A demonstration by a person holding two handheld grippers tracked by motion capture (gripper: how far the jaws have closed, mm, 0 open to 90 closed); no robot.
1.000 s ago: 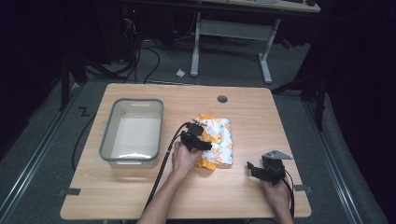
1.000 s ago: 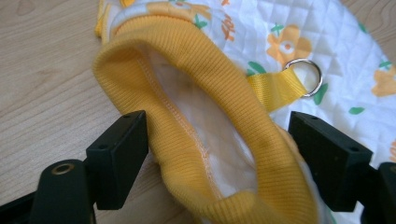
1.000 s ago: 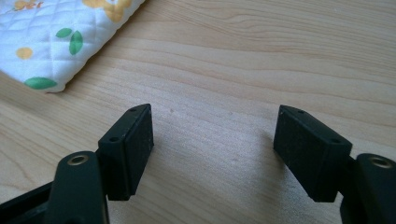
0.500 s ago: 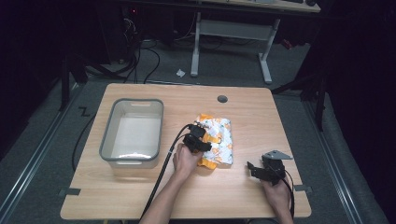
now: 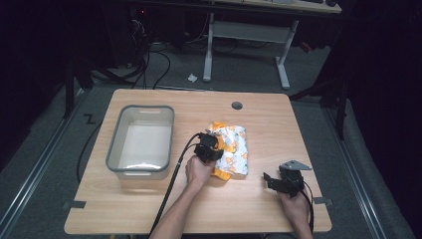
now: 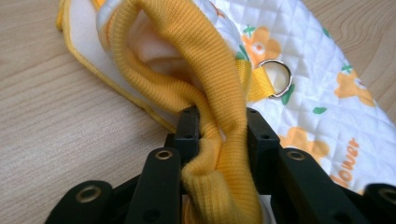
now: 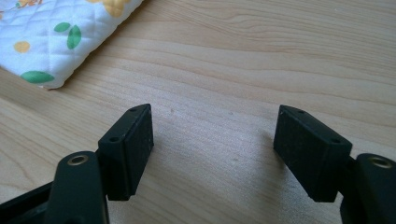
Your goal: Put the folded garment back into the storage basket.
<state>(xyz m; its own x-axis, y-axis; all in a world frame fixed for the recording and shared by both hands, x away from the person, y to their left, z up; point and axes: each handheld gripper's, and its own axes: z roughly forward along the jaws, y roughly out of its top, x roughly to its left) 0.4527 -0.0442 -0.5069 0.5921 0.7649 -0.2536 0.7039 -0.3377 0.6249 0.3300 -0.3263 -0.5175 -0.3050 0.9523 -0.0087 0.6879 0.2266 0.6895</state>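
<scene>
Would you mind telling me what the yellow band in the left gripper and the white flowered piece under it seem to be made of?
The yellow ribbed band looks like soft knit fabric, matte, with fine vertical ribs. The white flowered piece seems to be quilted cloth: stitched diamond grid, printed orange flowers. The left gripper is shut on the band.

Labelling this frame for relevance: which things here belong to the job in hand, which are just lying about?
In the job:
- left tongs, closed on the yellow ribbed band
- quilted flower-print cloth

Lying about:
- right tongs, open over bare table
- grey tub
</scene>
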